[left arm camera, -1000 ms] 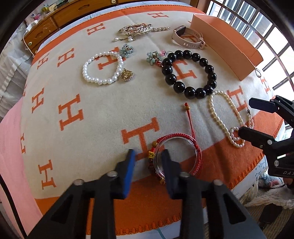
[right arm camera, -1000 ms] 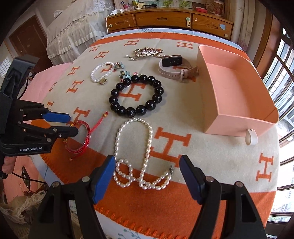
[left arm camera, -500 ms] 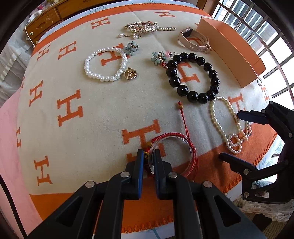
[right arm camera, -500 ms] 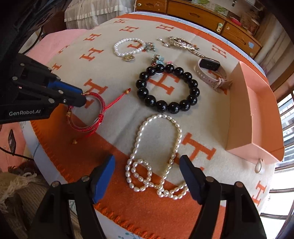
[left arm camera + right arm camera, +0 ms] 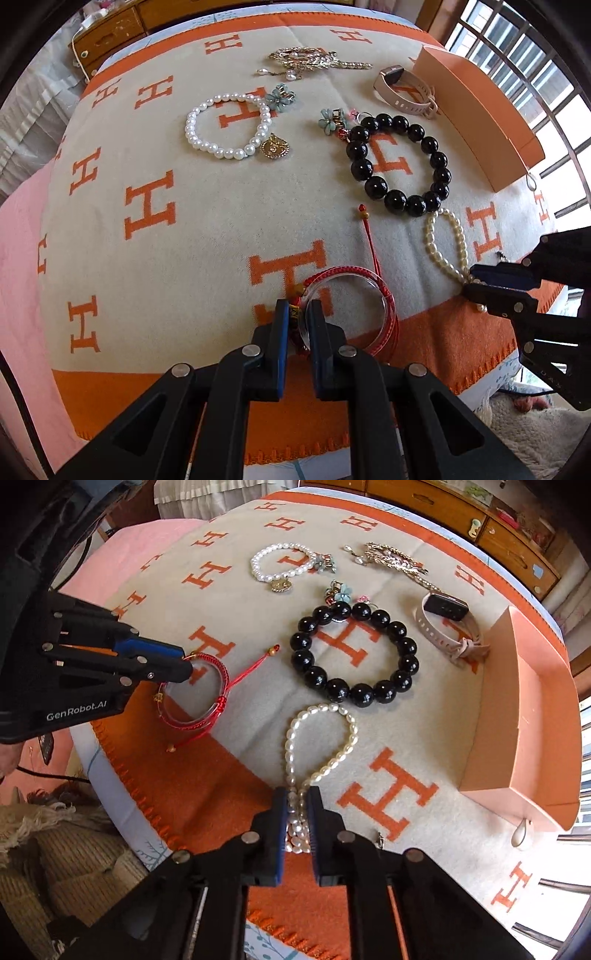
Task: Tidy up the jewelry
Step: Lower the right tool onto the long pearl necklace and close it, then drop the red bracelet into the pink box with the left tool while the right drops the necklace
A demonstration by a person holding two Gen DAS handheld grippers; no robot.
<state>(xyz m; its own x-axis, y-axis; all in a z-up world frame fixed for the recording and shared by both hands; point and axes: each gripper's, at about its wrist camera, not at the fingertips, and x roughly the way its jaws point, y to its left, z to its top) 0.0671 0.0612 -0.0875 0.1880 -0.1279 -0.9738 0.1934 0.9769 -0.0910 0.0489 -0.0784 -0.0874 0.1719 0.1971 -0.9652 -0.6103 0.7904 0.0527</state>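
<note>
A red cord bracelet [image 5: 384, 295] wound round a clear ring lies on the orange-and-cream blanket near its front edge. My left gripper [image 5: 297, 306] is shut on the bracelet's beaded near side; from the right wrist it shows at the ring [image 5: 221, 672] as the left gripper [image 5: 184, 664]. A long pearl necklace [image 5: 321, 709] lies looped further right. My right gripper [image 5: 297, 794] has its jaws closing tight, pads pressing on the bunched strands at the necklace's near end. The left wrist view shows the right gripper [image 5: 469, 280] pinching the pearl necklace [image 5: 428, 240].
A black bead bracelet [image 5: 308, 672], a white pearl bracelet [image 5: 258, 572] with charms, a gold brooch [image 5: 306, 59] and a pink-strapped watch [image 5: 445, 605] lie behind. An open pink box [image 5: 528, 709] stands at the right. The blanket's edge drops off just before the grippers. A wooden dresser [image 5: 461, 506] stands beyond.
My left gripper closed on the red bracelet. My right gripper, open over the pearl necklace before, has come down a little and closed on its bunched end.
</note>
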